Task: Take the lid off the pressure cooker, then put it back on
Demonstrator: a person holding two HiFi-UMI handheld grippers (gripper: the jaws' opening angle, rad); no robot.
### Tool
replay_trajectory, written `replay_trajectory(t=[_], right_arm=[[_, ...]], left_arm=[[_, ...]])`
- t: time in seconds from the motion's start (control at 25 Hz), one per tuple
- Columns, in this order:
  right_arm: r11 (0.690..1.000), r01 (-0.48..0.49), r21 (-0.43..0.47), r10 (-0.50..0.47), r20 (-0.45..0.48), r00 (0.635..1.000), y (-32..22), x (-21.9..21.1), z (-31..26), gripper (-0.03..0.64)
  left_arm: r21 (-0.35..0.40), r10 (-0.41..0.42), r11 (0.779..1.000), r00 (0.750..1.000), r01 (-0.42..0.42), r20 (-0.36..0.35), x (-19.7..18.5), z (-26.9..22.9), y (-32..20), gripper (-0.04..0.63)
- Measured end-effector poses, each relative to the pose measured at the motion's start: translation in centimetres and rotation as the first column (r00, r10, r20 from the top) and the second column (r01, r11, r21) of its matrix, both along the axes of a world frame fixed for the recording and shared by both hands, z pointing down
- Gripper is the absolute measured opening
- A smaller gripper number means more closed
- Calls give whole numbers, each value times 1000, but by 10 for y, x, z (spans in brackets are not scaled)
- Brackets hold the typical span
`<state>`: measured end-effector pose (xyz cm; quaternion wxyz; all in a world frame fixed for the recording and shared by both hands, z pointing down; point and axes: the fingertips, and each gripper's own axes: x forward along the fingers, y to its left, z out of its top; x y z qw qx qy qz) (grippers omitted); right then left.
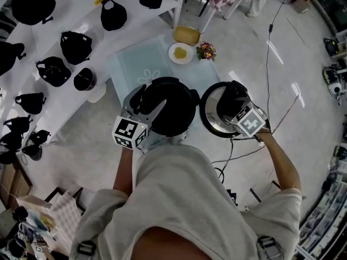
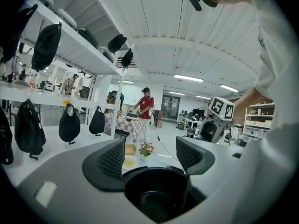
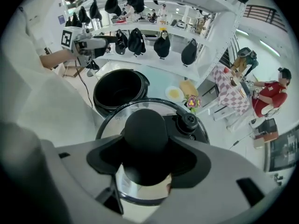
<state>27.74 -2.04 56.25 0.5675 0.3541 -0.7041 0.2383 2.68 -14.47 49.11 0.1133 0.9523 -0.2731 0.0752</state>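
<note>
The lid (image 1: 212, 121) was off. The right claw (image 3: 147, 155) gripped its black knob tight, holding it just beside the open pressure cooker (image 1: 172, 121). The left claw (image 2: 148, 155) hung spread wide and empty over the cooker's rim. Refitting the lid was left to do. The cooker stood on a pale bench (image 1: 135, 64) with a plate (image 1: 180, 53) and flowers (image 1: 206, 51) — white shelves of black bags (image 1: 75, 46) alongside, on a glossy floor.

Lid (image 1: 211, 114) shiny metal, knob (image 3: 145, 132) matt black plastic; cooker (image 1: 176, 112) smooth black; fingers (image 2: 112, 158) ribbed.
</note>
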Motion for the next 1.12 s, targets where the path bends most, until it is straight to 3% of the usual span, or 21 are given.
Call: replay_trajectory(t=[0.32, 0.64, 1.12], right_arm=[[989, 150, 10, -150, 32, 988, -38, -68, -3, 278], [956, 293, 4, -292, 93, 952, -65, -151, 8, 276], [932, 363, 11, -360, 176, 916, -77, -242, 29, 276]], left_arm=[[0, -97, 995, 995, 97, -7, -42, -2, 1, 330], [-6, -219, 976, 976, 219, 5, -108, 1, 4, 331], [0, -317, 948, 948, 318, 34, -180, 7, 13, 330]])
